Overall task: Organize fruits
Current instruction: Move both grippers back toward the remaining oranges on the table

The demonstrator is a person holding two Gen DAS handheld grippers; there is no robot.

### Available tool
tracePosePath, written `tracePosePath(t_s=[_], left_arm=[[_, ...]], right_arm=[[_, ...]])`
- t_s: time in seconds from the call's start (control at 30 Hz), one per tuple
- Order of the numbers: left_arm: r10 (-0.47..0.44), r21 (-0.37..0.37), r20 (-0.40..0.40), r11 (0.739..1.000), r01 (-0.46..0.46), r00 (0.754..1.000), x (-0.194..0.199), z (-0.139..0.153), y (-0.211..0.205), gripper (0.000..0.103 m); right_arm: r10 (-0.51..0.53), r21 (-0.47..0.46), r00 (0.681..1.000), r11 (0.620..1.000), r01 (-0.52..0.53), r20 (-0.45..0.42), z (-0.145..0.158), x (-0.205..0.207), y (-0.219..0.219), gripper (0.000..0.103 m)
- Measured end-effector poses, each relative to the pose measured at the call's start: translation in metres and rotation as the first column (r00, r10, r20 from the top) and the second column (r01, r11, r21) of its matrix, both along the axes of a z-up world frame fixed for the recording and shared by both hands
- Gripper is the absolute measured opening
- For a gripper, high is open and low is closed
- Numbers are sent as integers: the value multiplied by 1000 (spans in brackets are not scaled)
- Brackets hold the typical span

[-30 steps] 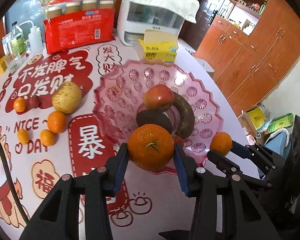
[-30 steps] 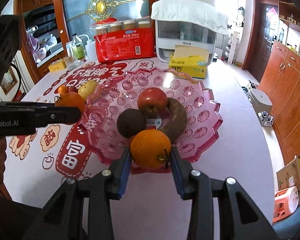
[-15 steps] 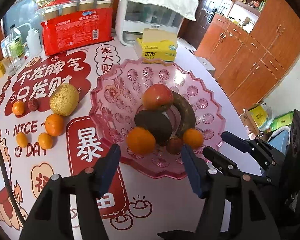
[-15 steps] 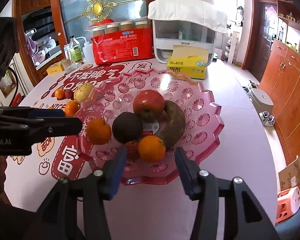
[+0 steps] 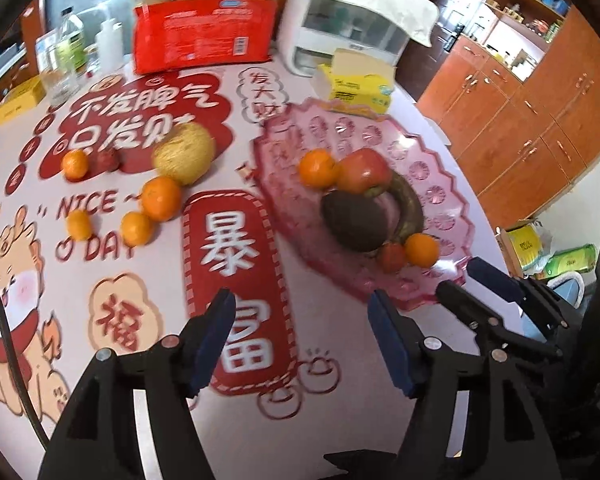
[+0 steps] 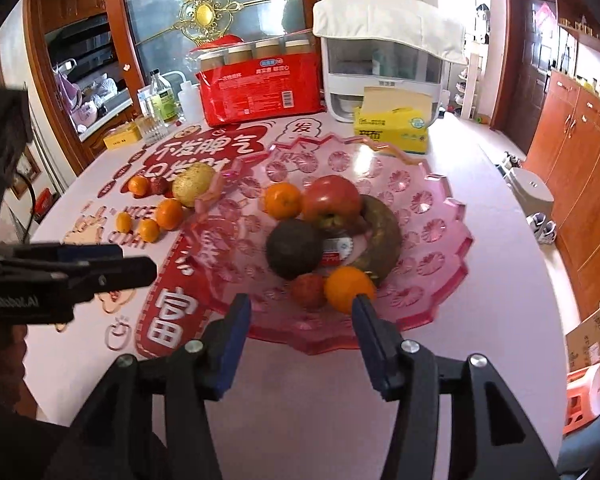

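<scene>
A pink scalloped plate (image 5: 436, 196) (image 6: 436, 224) holds a red apple (image 6: 331, 199), a dark avocado (image 6: 295, 249), a brown curved fruit (image 6: 384, 236), a small red fruit (image 6: 309, 290) and two oranges (image 6: 283, 200) (image 6: 350, 289). My right gripper (image 6: 300, 304) stands open at the plate's near rim with nothing between its fingers. My left gripper (image 5: 300, 304) hangs over the red tablecloth print left of the plate; its jaws are opening and empty. A yellow melon (image 5: 184, 152) and several small oranges (image 5: 161, 198) lie on the cloth at the left.
A red pack of bottles (image 5: 204, 36), a white appliance under a cloth (image 5: 352, 28) and a yellow tissue box (image 5: 358, 88) stand at the back. Bottles and a glass (image 5: 66, 64) sit at the back left. The table edge drops off on the right, towards wooden cabinets.
Both grippers opened and let go of their oranges, which now lie in the plate. One orange rolled up beside the apple. My left gripper slid left, off the plate.
</scene>
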State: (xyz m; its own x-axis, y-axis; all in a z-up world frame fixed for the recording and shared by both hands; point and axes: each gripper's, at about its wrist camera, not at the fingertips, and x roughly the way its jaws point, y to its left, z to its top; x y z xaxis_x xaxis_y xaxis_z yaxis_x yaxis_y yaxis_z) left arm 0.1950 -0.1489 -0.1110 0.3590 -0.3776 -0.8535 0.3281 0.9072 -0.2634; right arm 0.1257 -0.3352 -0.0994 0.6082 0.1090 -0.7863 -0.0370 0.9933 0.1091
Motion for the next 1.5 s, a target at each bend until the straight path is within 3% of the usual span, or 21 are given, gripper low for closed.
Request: tracePosePath(t_s=[0.5, 0.8, 1.13, 1.33, 1.5], left_arm=[[114, 66, -29, 992, -112, 993, 9, 0, 130, 68], [89, 118, -11, 989, -87, 996, 23, 6, 178, 72], [-60, 186, -13, 981, 61, 998, 67, 10, 196, 76], [-204, 244, -10, 949, 200, 979, 97, 0, 188, 76], [-271, 271, -23, 925, 268, 962, 124, -12, 181, 76]], right_arm=[[9, 76, 1000, 997, -8, -17, 4, 20, 86, 53], [17, 101, 999, 995, -14, -28, 0, 36, 139, 53], [-28, 146, 999, 989, 32, -33, -16, 67, 178, 53], [-40, 141, 998, 989, 45, -39, -28, 94, 199, 53], [-56, 136, 997, 989, 62, -43, -44, 111, 209, 53]])
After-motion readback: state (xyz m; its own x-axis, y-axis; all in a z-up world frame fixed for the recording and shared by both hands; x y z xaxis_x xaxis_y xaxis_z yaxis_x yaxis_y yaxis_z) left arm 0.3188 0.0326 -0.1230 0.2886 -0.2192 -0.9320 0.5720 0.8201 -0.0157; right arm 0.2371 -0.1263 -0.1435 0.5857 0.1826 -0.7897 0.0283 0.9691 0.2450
